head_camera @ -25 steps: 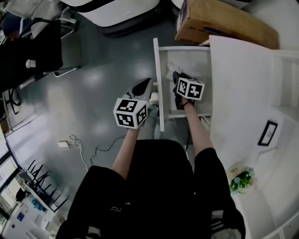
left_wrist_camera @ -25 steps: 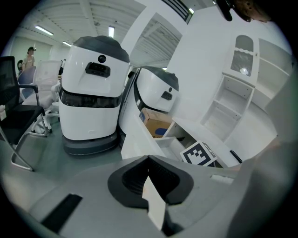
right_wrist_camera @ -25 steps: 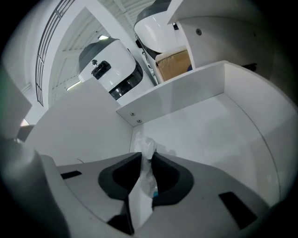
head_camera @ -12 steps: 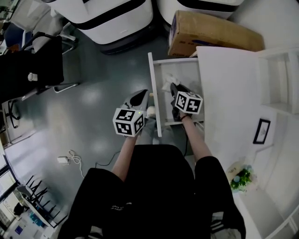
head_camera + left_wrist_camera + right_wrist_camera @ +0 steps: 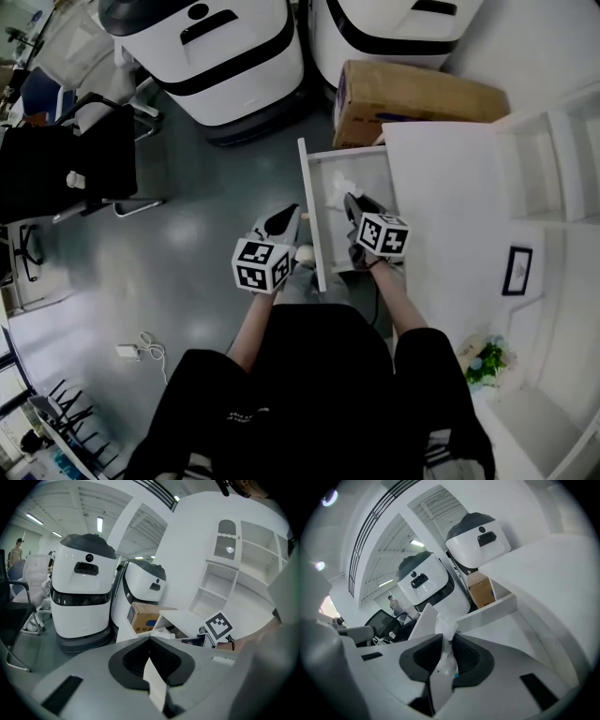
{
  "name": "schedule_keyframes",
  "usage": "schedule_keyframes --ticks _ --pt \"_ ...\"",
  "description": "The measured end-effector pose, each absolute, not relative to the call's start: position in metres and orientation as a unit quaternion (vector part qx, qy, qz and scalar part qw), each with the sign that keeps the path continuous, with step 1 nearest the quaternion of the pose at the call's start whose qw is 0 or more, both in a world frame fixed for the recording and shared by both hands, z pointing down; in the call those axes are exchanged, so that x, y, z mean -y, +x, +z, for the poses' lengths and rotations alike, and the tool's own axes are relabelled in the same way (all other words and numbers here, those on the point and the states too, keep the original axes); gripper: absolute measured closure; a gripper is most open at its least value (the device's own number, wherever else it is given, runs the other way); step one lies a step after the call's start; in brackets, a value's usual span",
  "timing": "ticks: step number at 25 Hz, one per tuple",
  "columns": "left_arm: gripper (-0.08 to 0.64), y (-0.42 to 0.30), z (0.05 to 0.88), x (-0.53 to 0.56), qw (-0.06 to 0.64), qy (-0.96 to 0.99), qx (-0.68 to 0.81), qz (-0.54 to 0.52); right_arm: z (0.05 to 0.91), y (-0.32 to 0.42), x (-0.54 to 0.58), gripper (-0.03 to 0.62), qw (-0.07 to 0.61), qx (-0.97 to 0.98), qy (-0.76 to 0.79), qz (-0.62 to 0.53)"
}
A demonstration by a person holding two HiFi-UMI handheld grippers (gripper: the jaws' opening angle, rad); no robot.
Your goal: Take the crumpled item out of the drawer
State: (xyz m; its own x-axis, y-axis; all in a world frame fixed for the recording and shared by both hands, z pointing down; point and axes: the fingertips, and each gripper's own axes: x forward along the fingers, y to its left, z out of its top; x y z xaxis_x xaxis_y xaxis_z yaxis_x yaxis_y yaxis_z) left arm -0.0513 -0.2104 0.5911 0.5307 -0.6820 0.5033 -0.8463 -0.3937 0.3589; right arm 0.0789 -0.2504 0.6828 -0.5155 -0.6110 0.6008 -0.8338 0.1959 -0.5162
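The white drawer (image 5: 312,225) stands pulled out of the white cabinet. My right gripper (image 5: 350,200) is inside it, marker cube up. In the right gripper view this gripper (image 5: 446,638) is shut on the crumpled white item (image 5: 446,626), which pokes out above the jaw tips, with the drawer wall (image 5: 487,612) behind it. From the head view the crumpled item (image 5: 338,190) shows as a white lump at the gripper's tip. My left gripper (image 5: 289,214) hangs outside the drawer front, over the floor. Its jaws (image 5: 151,643) are shut with nothing between them.
Two large white machines (image 5: 211,56) (image 5: 394,28) stand beyond the drawer, with a cardboard box (image 5: 412,94) beside them. The white cabinet top (image 5: 450,206) lies to the right, with a small frame (image 5: 517,270) and a plant (image 5: 483,361). A black chair (image 5: 66,159) is at the left.
The head view has pulled back, so more of the machines shows. Both grippers keep about the same place by the drawer, the right one still inside with the white item.
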Motion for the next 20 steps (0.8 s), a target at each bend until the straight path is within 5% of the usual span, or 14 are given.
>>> schedule_keyframes --ticks 20 --pt "0.563 -0.074 0.507 0.211 0.212 0.851 0.471 0.092 0.554 0.079 0.24 0.54 0.011 0.813 0.452 0.366"
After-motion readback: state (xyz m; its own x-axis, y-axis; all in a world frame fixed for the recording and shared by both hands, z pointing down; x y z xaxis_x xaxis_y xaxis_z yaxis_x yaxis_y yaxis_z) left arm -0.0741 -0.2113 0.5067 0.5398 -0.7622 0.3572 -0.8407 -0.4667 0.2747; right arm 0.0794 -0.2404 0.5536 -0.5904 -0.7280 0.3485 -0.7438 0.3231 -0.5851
